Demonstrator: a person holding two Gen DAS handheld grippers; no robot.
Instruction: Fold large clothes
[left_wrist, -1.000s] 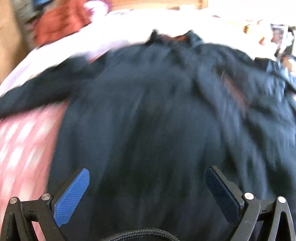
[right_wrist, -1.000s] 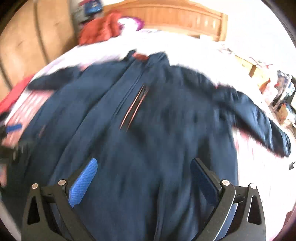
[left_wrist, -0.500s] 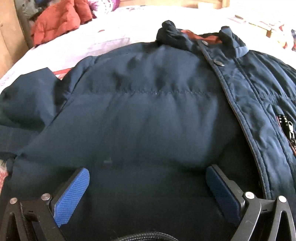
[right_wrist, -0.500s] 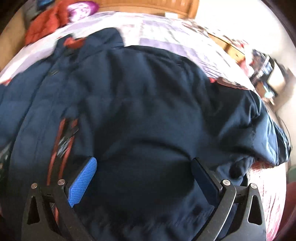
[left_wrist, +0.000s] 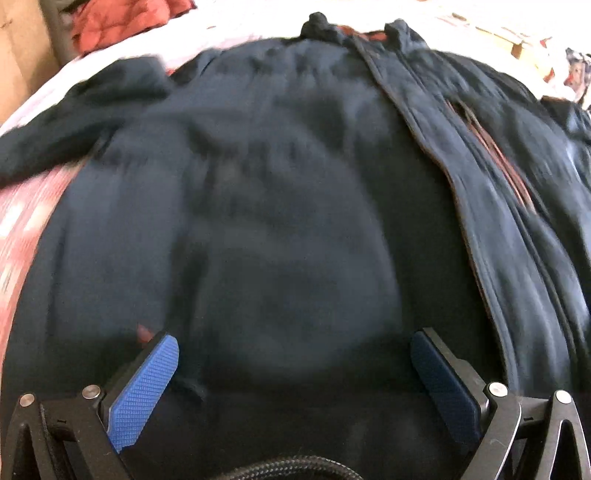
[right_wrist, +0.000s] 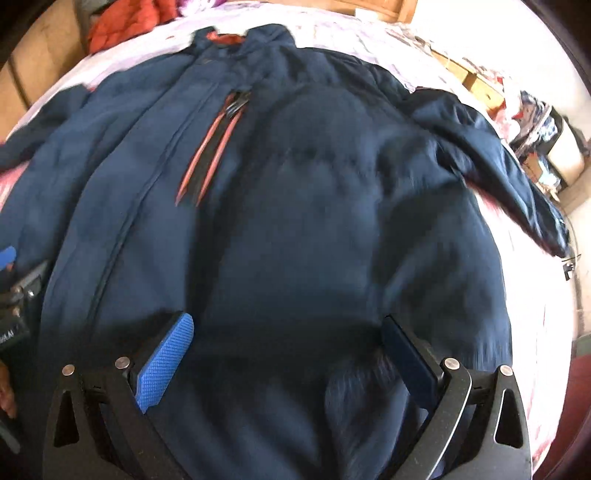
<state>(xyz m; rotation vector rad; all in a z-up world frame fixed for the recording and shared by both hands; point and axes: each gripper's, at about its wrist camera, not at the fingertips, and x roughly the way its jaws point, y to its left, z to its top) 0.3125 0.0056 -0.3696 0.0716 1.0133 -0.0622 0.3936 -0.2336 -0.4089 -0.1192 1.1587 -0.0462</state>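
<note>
Both views have pulled back since a moment ago: one dark navy padded jacket (left_wrist: 280, 206) (right_wrist: 295, 206) lies spread on the bed (right_wrist: 369, 40). Left tongs (left_wrist: 294, 373) and right tongs (right_wrist: 288, 354) gape, empty.

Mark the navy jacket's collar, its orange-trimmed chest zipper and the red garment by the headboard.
navy jacket's collar (right_wrist: 236, 38): right wrist view, orange inner lining.
orange-trimmed chest zipper (right_wrist: 210, 151): right wrist view, middle of the trim.
red garment (right_wrist: 125, 22): right wrist view, its quilted middle.
</note>
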